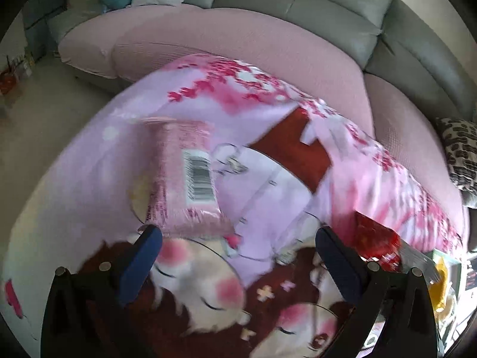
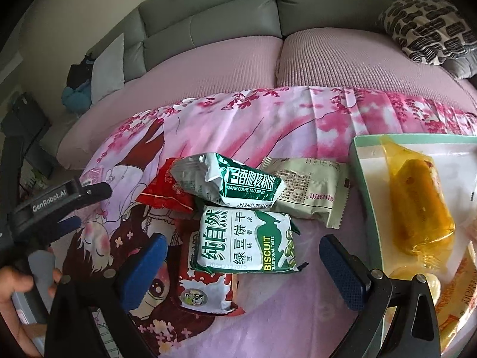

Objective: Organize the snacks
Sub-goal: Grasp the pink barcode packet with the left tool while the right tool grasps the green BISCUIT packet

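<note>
Grey sofa (image 2: 208, 15) with pink seat cover (image 2: 328, 59) fills the background ahead of both tongs. Printed pink cloth (image 2: 253, 119) covers the counter under them. Mint-rimmed tray (image 2: 362, 179) sits right of the right tongs (image 2: 243, 265), holding a yellow-wrapped snack (image 2: 417, 197). Right tongs are apart, empty; the green-white biscuit pack (image 2: 247, 241) lies between the tips, another pack (image 2: 205, 292) partly under it. Just beyond: green walnut-cake pack (image 2: 232, 182), beige packet (image 2: 310, 191), red packet (image 2: 164, 191), crowded and overlapping. Left tongs (image 1: 238, 244) are apart, empty; pink barcoded pack (image 1: 184, 179) lies just ahead of the left tip, view blurred.
</note>
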`<action>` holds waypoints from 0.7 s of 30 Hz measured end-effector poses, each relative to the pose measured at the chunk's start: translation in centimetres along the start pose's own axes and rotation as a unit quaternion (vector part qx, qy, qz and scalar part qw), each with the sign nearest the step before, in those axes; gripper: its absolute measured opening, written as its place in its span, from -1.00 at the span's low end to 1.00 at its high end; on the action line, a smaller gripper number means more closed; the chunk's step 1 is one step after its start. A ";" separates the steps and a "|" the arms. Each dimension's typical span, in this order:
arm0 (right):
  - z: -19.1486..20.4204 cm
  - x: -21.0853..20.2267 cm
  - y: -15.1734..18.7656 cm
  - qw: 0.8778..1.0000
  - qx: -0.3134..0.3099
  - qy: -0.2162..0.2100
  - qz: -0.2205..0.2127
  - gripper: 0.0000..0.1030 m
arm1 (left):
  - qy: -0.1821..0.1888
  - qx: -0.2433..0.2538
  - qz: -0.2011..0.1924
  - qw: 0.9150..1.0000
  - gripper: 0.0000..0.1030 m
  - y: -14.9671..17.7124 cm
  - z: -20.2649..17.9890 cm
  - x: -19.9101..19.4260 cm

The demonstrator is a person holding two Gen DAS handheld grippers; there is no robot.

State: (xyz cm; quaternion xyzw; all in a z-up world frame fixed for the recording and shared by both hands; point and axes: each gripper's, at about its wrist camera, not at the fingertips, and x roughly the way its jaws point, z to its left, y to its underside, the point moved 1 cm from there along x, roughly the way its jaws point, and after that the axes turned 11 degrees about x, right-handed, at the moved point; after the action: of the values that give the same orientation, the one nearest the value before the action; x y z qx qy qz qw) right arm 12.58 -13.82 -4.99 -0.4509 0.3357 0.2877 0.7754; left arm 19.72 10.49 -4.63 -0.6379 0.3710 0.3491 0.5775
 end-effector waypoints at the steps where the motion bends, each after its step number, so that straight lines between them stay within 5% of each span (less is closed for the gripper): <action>1: 0.0 0.1 0.0 1.000 -0.001 0.002 0.000 1.00 | -0.003 -0.002 0.002 1.000 0.99 -0.2 0.3 0.1; 13: -0.3 1.0 0.0 1.000 0.006 0.003 0.007 1.00 | -0.044 -0.005 0.026 0.999 0.99 -2.0 2.8 3.3; 21: -0.7 1.2 -0.1 1.000 0.007 0.007 0.008 1.00 | -0.069 0.064 0.034 0.995 0.99 -3.2 3.1 3.7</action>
State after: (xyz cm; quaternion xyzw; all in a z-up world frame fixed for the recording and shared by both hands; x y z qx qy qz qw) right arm 13.23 -14.36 -6.12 -0.4445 0.3464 0.2884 0.7741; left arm 24.24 13.49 -6.60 -0.5611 0.3732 0.3874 0.6292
